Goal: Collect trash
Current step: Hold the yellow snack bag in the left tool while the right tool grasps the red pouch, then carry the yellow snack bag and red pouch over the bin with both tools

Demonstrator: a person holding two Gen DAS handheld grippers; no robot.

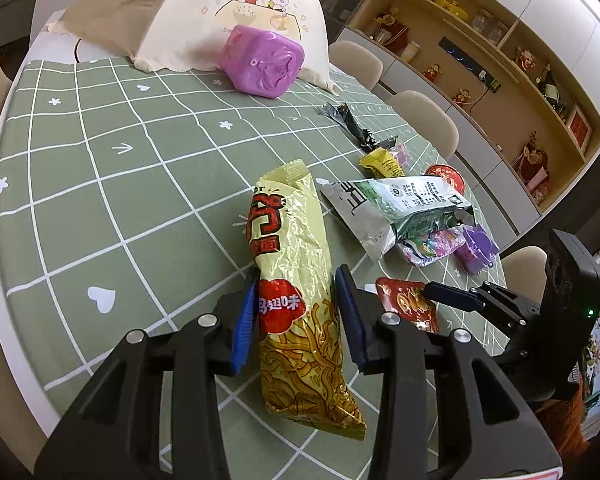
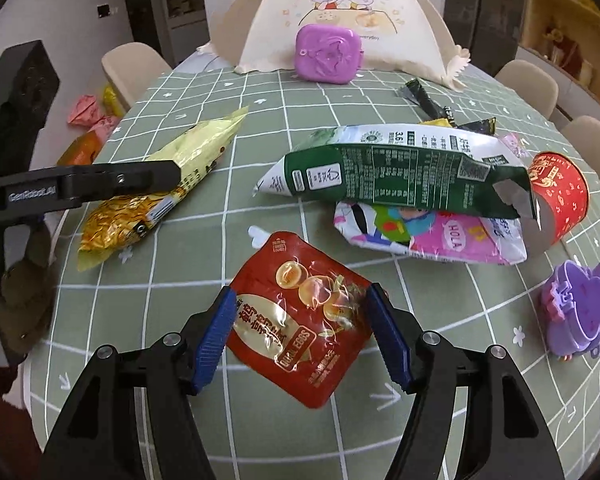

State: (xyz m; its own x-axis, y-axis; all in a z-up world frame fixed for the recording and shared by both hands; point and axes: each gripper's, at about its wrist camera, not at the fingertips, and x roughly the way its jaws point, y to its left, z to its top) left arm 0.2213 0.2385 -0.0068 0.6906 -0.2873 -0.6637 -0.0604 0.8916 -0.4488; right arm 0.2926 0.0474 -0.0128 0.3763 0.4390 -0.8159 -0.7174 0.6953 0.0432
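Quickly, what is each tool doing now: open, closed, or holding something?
Left tool: closed on the yellow noodle packet.
Right tool: closed on the red egg packet.

On the tabletop [image 2: 148,280] the noodle packet [image 2: 148,200] lies left of the egg pouch [image 2: 300,320]. Behind the pouch, a milk bag [image 2: 400,168] rests on a snack wrapper [image 2: 440,236], with a cup [image 2: 560,200] to their right. The lidded box [image 2: 326,54] stands farthest back, before the cloth bag [image 2: 340,8].

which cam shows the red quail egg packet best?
Right wrist: the red packet lies whole, label readable, between the right gripper's pads. Left wrist shows only a slice of it, partly hidden by gripper fingers.
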